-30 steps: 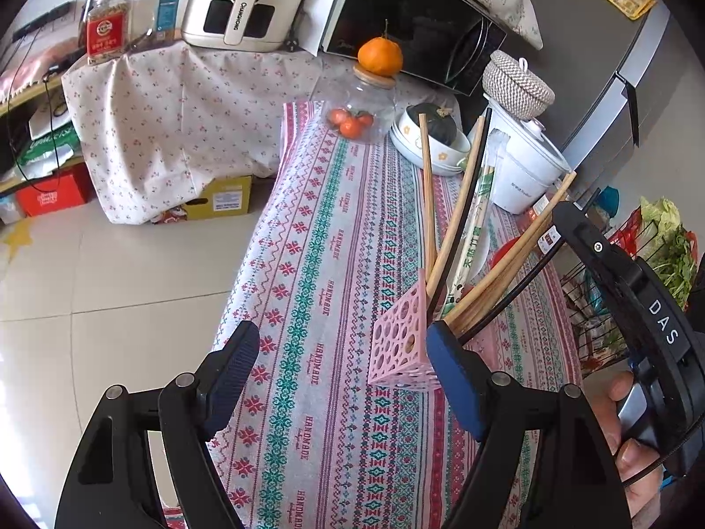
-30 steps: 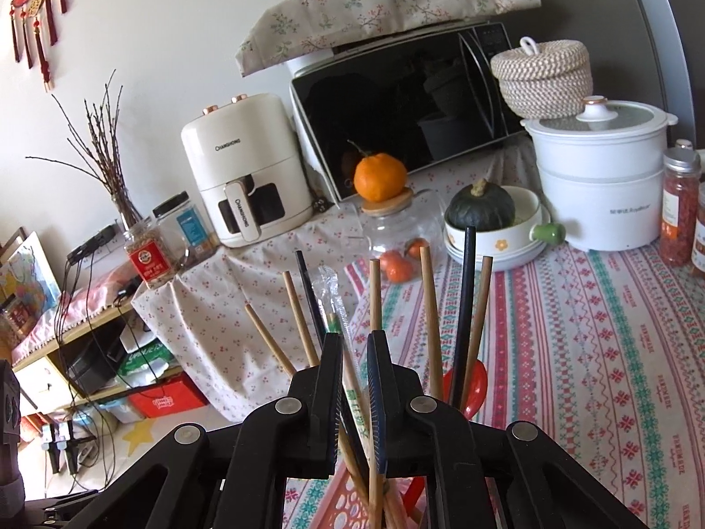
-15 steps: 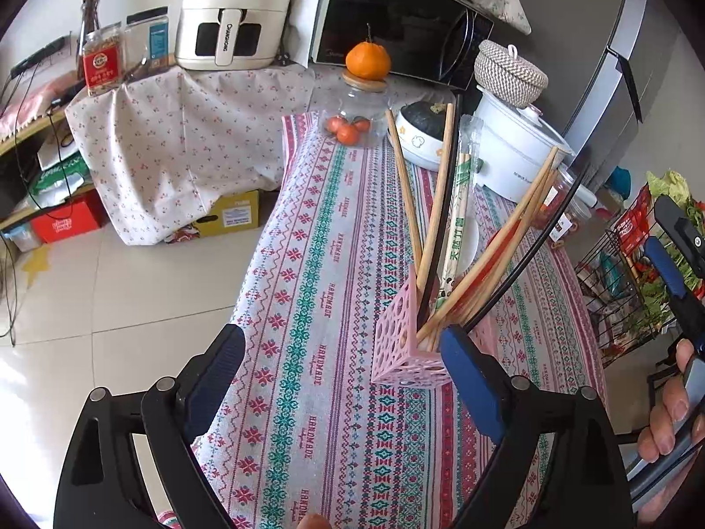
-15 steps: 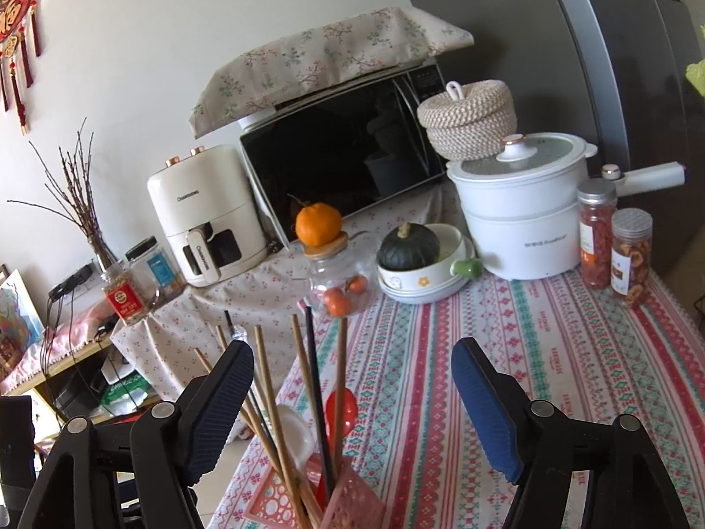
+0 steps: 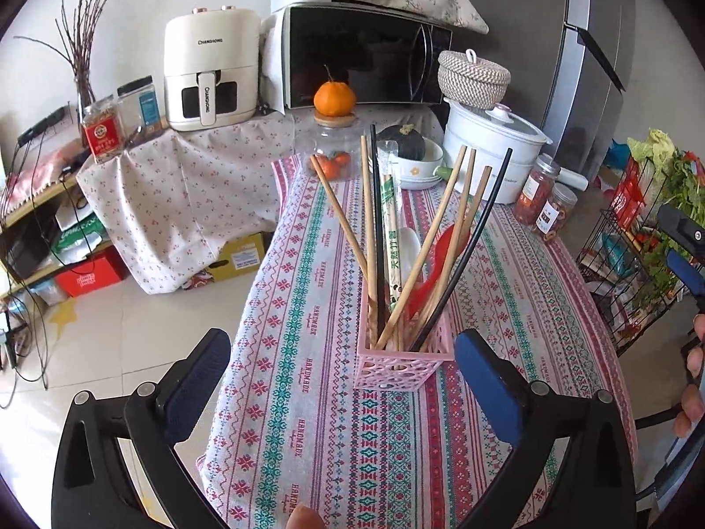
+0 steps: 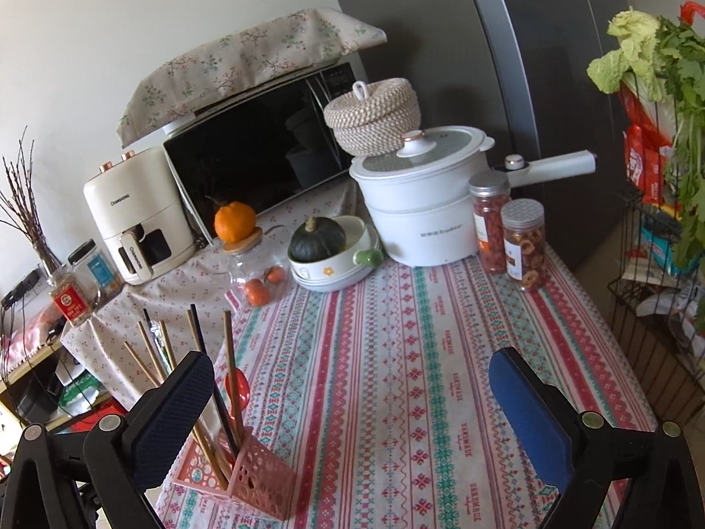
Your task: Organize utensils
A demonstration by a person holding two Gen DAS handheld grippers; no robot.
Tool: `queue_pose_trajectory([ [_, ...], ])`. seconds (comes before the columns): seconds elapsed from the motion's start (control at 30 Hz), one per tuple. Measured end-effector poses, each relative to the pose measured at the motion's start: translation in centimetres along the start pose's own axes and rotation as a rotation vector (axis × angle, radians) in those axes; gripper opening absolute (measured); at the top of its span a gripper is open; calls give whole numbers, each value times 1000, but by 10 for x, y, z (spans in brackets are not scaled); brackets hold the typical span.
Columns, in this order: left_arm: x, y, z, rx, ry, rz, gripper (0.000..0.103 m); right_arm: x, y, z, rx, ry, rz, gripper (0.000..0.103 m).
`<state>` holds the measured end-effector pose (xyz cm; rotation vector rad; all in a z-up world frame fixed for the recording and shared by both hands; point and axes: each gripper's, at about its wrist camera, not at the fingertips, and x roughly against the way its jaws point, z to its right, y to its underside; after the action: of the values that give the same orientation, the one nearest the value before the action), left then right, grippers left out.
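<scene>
Nearest, the left tool (image 5: 341,379) hangs low over the table's front edge with its jaws spread wide, having just been opening, and nothing sits between the pads. Just beyond and between its two pads stands the pink perforated holder (image 5: 403,363), upright on the patterned tablecloth (image 5: 308,291), so the left hand is the nearer one. Out of it fan wooden chopsticks (image 5: 339,216), two black chopsticks (image 5: 467,251), a wrapped pair, and what seems to be a red spoon (image 5: 434,264) and a white one, their long axes rising steeply and splaying left and right. The right tool (image 6: 352,410) has likewise just been opening and stands empty, with the holder low to its left, behind its left pad. Farther back wait a glass jar (image 6: 257,280) of small tomatoes, a squash in a bowl, and the white pot (image 6: 418,216).
</scene>
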<state>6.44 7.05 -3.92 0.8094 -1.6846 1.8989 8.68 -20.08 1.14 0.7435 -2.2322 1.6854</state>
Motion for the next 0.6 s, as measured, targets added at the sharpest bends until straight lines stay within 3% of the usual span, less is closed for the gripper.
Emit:
queue_pose_trajectory([
  [0.33,44,8,27,-74,12,20,103,48,17,-28,190,158,-15,103],
  [0.6,67,20,36,-79,39,43,103,64,34,-35,197,183,-80,103],
])
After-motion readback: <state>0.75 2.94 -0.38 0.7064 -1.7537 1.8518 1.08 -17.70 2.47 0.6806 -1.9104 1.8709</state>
